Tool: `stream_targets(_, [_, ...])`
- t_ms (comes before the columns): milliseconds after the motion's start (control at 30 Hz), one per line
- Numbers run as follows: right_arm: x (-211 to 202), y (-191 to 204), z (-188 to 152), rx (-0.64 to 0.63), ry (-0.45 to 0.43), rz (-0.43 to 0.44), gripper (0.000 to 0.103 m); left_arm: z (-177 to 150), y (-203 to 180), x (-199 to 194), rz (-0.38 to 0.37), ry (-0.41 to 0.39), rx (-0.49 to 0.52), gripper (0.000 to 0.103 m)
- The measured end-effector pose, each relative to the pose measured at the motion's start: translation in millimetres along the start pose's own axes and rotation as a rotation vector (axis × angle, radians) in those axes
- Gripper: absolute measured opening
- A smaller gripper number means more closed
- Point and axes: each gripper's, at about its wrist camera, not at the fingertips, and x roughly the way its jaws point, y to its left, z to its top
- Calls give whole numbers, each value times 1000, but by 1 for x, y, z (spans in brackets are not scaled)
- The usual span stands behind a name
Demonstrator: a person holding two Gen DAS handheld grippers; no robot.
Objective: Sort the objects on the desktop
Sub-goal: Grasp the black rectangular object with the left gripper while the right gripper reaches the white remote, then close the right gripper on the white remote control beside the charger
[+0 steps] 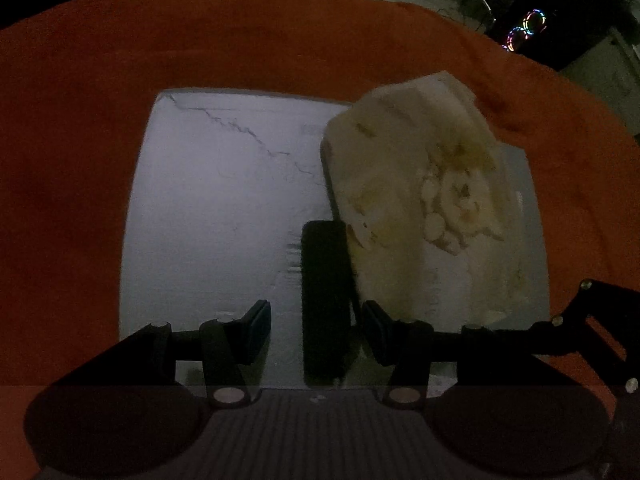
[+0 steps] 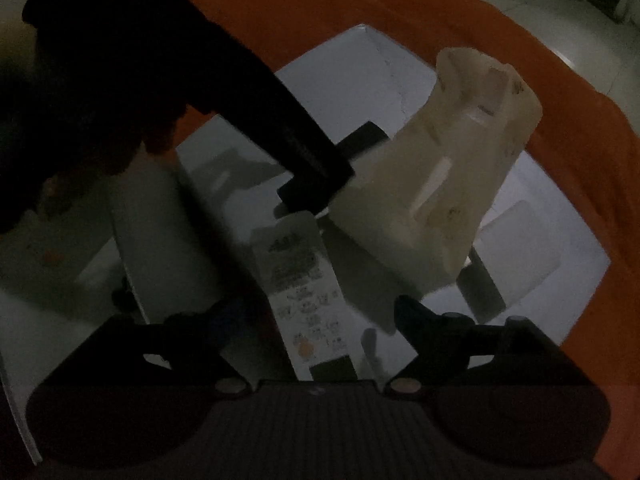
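Observation:
A cream plastic holder (image 1: 420, 200) with a cartoon figure stands tilted on a grey-white board (image 1: 216, 208). A flat black bar (image 1: 324, 300) lies beside it, between the open jaws of my left gripper (image 1: 316, 328), which grips nothing. In the right wrist view the same cream holder (image 2: 440, 184) leans over the board (image 2: 552, 248). My right gripper (image 2: 316, 320) is open above a white printed slip (image 2: 304, 284). The dark left gripper and arm (image 2: 224, 92) reach in from the upper left towards the holder.
An orange cloth (image 1: 80, 160) covers the table under the board. A dark flat piece (image 2: 480, 288) and a pale card (image 2: 520, 236) lie on the board at right. A white sheet (image 2: 160, 232) lies at left. Office chairs and a lit computer case (image 1: 528, 28) stand beyond the table.

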Motion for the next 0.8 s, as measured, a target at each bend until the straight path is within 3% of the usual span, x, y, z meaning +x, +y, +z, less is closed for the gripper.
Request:
stream_targets(67, [4, 3, 6, -8, 2, -10, 85, 1, 0, 3, 6, 5, -2, 45])
stream_targets(233, [9, 0, 14, 2, 42, -33, 85, -5, -8, 8, 16, -6, 55, 22])
stream_targets(333, [9, -4, 15, 8, 86, -62, 85, -8, -10, 4, 49, -20, 83, 22])
stream_targets(433, [14, -9, 17, 57, 113, -31, 83, -8, -4, -2, 58, -36, 82, 22])
stream_targets(667, [30, -9, 36, 118, 113, 38, 83, -7, 14, -19, 64, -70, 61, 21])
stream_targets(800, [35, -12, 46, 154, 122, 20, 83, -12, 20, -23, 66, -65, 61, 21])
